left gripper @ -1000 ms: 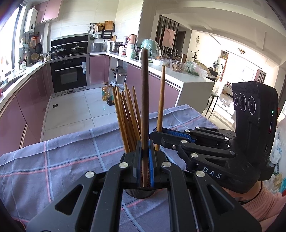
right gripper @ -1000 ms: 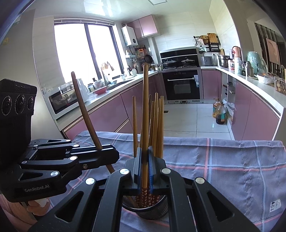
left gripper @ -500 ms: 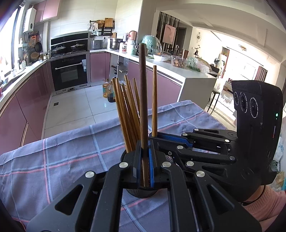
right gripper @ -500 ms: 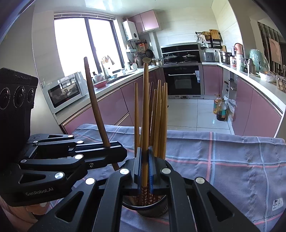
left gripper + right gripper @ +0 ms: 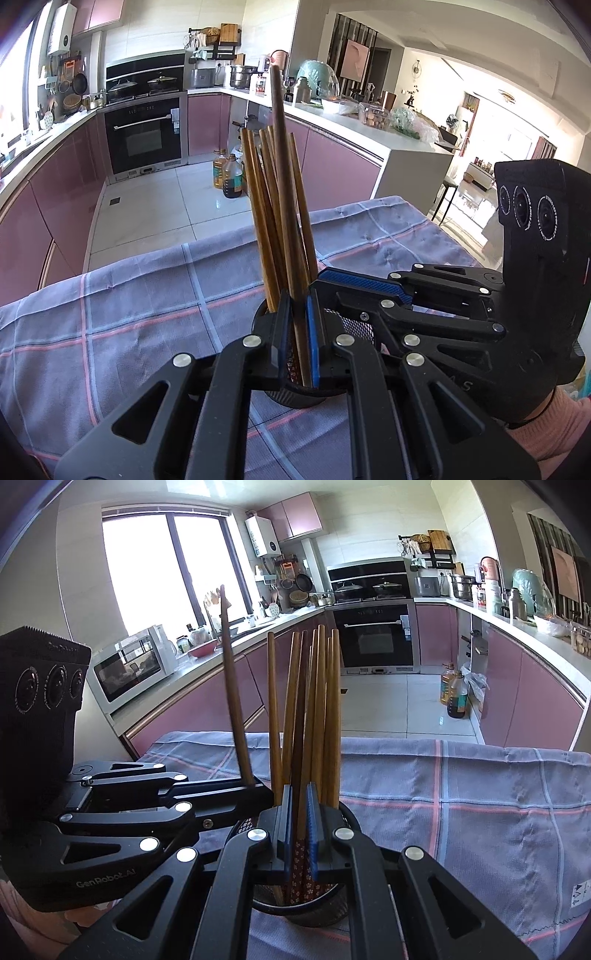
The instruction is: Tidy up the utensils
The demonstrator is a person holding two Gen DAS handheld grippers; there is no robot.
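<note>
A black mesh holder (image 5: 295, 397) stands on the checked tablecloth (image 5: 147, 314) with several wooden chopsticks (image 5: 258, 206) upright in it. My left gripper (image 5: 296, 314) is shut on a dark brown chopstick (image 5: 282, 184) whose lower end reaches into the holder. My right gripper (image 5: 321, 284) comes in from the right at the holder's rim. In the right wrist view my right gripper (image 5: 299, 801) is shut on a chopstick with a red flowered end (image 5: 299, 878), inside the holder (image 5: 314, 915). The left gripper (image 5: 266, 790) sits just left, its dark chopstick (image 5: 231, 686) leaning.
The tablecloth's far edge (image 5: 406, 742) drops to the tiled kitchen floor, where oil bottles (image 5: 456, 698) stand. Pink cabinets and counters ring the room. A pink sleeve (image 5: 554, 424) shows behind the right gripper.
Both held chopsticks have sunk lower into the holder. The left gripper has come down and closer to the holder, and the right gripper's chopstick has joined the bundle.
</note>
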